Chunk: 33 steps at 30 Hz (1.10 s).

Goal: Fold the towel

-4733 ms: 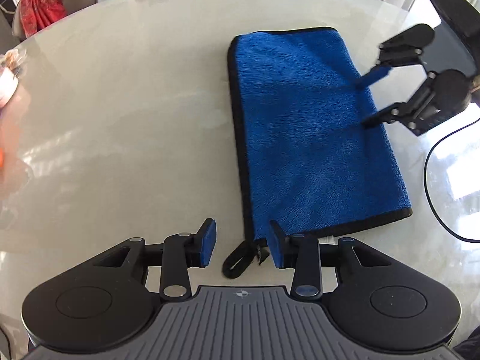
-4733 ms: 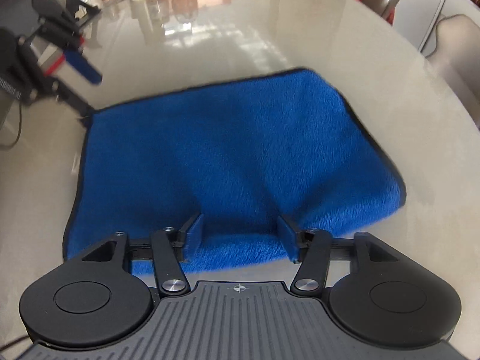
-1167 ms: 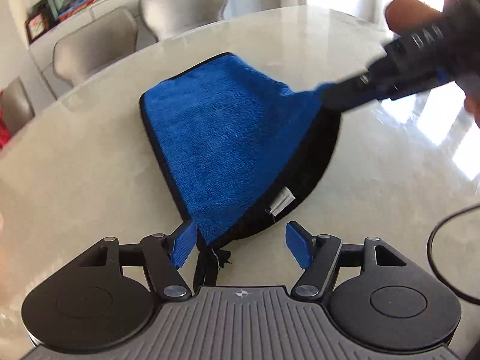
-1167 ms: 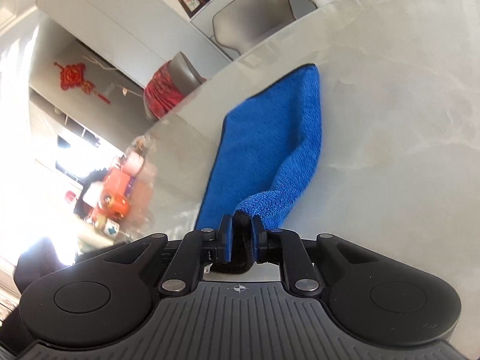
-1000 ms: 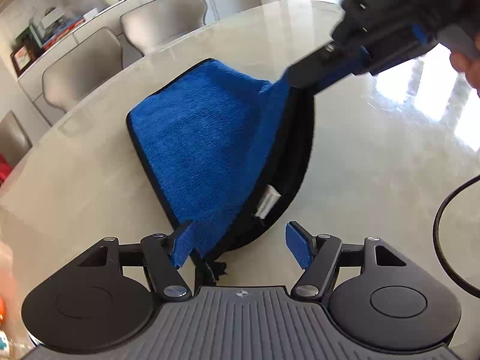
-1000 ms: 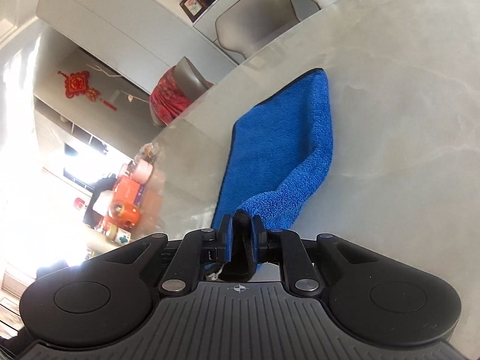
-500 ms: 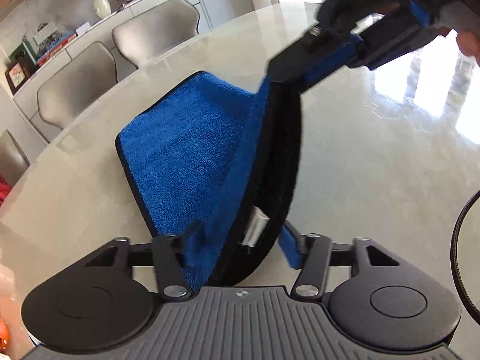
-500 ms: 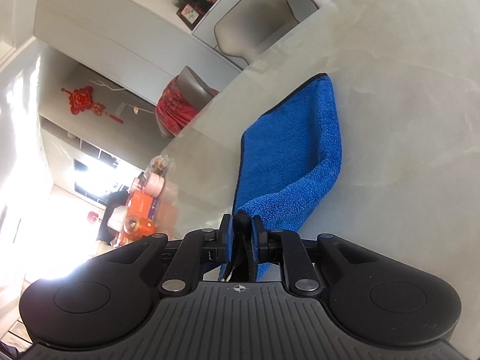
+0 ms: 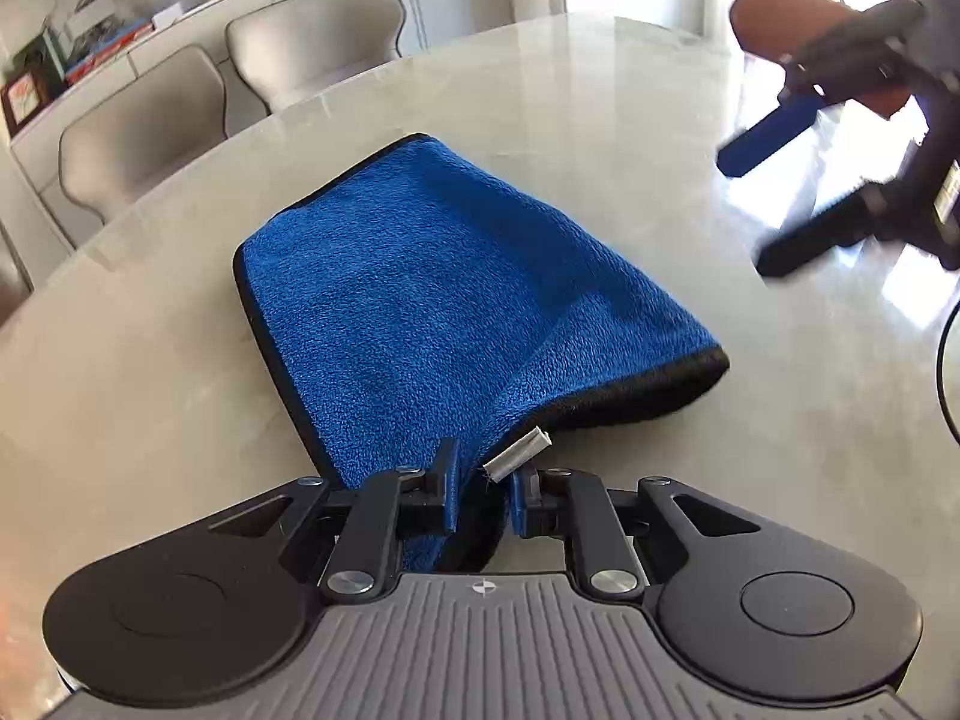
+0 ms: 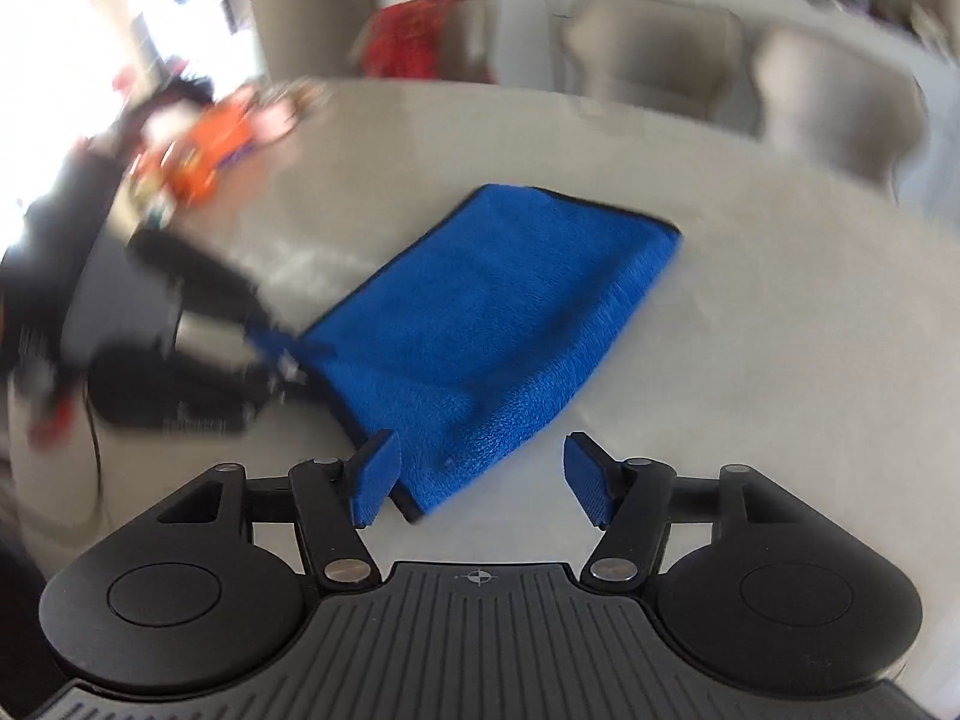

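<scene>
Since half a second ago the right claw [image 10: 477, 477] has let go of the towel [image 9: 444, 294]: its jaws have just been opening and now stand apart, empty, with the towel's near corner lying just ahead of them. The left claw [image 9: 483, 495] has just been closing and is clamped on the corner by the white tag [image 9: 517, 454]. The towel lies folded on the bench [image 9: 150, 360], its right edge still puffed up. It looks soft, light and limp; pinch it at the bound corners, both layers together.
</scene>
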Each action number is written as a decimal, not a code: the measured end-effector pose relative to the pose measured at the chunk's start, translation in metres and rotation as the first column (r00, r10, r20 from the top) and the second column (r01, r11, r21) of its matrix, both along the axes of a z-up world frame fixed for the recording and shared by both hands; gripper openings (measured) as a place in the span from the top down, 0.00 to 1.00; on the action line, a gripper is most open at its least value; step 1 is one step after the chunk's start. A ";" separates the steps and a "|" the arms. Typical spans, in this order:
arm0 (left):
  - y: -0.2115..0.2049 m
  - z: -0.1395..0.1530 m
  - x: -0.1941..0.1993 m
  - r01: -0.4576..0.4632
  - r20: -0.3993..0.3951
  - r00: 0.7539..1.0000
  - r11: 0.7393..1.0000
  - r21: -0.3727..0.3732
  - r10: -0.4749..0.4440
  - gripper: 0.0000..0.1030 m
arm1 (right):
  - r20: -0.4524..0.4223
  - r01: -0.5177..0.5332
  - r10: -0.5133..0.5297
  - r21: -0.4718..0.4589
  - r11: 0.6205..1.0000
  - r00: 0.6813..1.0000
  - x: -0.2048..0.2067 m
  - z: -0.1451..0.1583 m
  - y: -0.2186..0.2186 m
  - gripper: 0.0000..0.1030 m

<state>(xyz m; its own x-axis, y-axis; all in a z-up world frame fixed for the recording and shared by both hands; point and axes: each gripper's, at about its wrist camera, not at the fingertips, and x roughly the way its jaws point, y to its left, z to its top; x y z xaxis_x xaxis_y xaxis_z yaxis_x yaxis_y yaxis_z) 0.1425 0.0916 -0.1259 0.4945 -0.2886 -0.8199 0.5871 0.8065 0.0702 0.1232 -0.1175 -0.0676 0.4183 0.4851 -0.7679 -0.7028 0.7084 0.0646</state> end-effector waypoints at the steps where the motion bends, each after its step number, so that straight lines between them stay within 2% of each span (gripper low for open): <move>1: 0.002 0.002 0.003 -0.016 -0.012 1.000 1.000 -0.016 0.016 0.85 | 0.011 -0.038 0.038 -0.015 0.999 0.999 -0.004 -0.001 0.005 0.40; 5: 0.008 0.006 0.017 -0.072 -0.058 0.996 0.995 -0.066 0.068 0.85 | 0.083 -0.185 0.197 -0.138 0.973 0.977 -0.029 -0.019 0.043 0.40; 9: 0.014 0.007 0.026 -0.111 -0.095 0.990 0.988 -0.109 0.101 0.85 | 0.154 -0.206 0.249 -0.249 0.946 0.956 -0.044 -0.038 0.076 0.40; 13: 0.015 0.008 0.029 -0.117 -0.107 0.989 0.987 -0.114 0.105 0.85 | 0.228 -0.159 0.231 -0.292 0.943 0.946 -0.050 -0.047 0.096 0.40; 18: 0.020 0.008 0.036 -0.147 -0.131 0.983 0.980 -0.131 0.129 0.85 | 0.198 -0.079 0.137 -0.278 0.957 0.971 -0.042 -0.057 0.108 0.46; 21: 0.022 0.009 0.037 -0.154 -0.133 0.982 0.979 -0.135 0.136 0.85 | 0.206 -0.069 0.128 -0.274 0.959 0.970 -0.045 -0.059 0.108 0.46; 23: 0.022 0.009 0.037 -0.156 -0.129 0.982 0.979 -0.132 0.139 0.85 | 0.223 -0.064 0.135 -0.299 0.952 0.965 -0.046 -0.061 0.108 0.52; 24: 0.022 0.009 0.037 -0.154 -0.128 0.982 0.980 -0.128 0.138 0.84 | 0.232 -0.062 0.142 -0.320 0.945 0.962 -0.046 -0.061 0.109 0.62; 25: 0.022 0.009 0.037 -0.149 -0.125 0.983 0.982 -0.119 0.134 0.82 | 0.240 -0.065 0.153 -0.341 0.938 0.959 -0.045 -0.063 0.109 0.71; 28: 0.014 0.006 0.029 -0.078 -0.090 0.993 0.996 -0.037 0.074 0.78 | 0.232 -0.080 0.178 -0.377 0.923 0.956 -0.042 -0.066 0.104 0.80; 30: 0.007 0.005 0.021 -0.017 -0.061 0.998 1.000 0.023 0.018 0.78 | 0.218 -0.095 0.193 -0.392 0.915 0.957 -0.041 -0.062 0.101 0.82; 31: 0.002 0.003 0.015 0.036 -0.043 0.999 0.997 0.071 -0.033 0.78 | 0.217 -0.104 0.205 -0.400 0.910 0.954 -0.042 -0.060 0.100 0.82; 33: -0.003 0.001 0.007 0.091 -0.032 0.996 0.988 0.121 -0.088 0.78 | 0.221 -0.122 0.230 -0.416 0.901 0.948 -0.042 -0.055 0.096 0.82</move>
<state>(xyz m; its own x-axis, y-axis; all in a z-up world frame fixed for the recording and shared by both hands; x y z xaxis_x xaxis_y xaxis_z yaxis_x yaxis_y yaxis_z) 0.1494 0.0887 -0.1248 0.4491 -0.2274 -0.8640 0.6596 0.7367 0.1490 0.0809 -0.0212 -0.1224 0.5634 0.2517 -0.7869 -0.7718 0.5002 -0.3926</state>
